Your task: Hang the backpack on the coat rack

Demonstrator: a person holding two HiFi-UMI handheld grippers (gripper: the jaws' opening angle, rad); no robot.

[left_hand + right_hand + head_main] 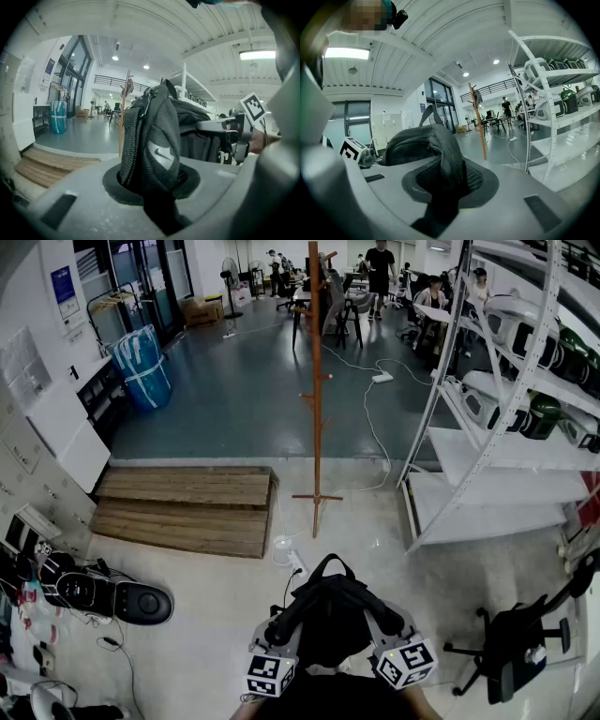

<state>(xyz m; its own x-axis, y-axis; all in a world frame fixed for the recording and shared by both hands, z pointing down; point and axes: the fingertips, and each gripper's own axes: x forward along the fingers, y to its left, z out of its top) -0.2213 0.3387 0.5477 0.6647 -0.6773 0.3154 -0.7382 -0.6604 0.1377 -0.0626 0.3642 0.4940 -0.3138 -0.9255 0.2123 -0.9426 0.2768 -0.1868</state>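
Note:
A black backpack (330,615) hangs low in the head view, held between both grippers above the pale floor. My left gripper (283,626) is shut on its left shoulder strap (154,140), whose black padded mesh fills the jaws. My right gripper (386,624) is shut on the right strap (445,164), with the bag's body (410,143) to its left. The wooden coat rack (316,381) stands upright ahead, past the backpack, on a cross-shaped foot. Its thin post (123,117) shows behind the strap in the left gripper view, and its post (478,122) is also in the right gripper view.
A white metal shelf unit (497,409) with helmets stands right of the rack. A low wooden platform (183,507) lies to its left. A white cable (375,432) runs over the floor. A black office chair (516,643) is at lower right, clutter (84,592) at lower left.

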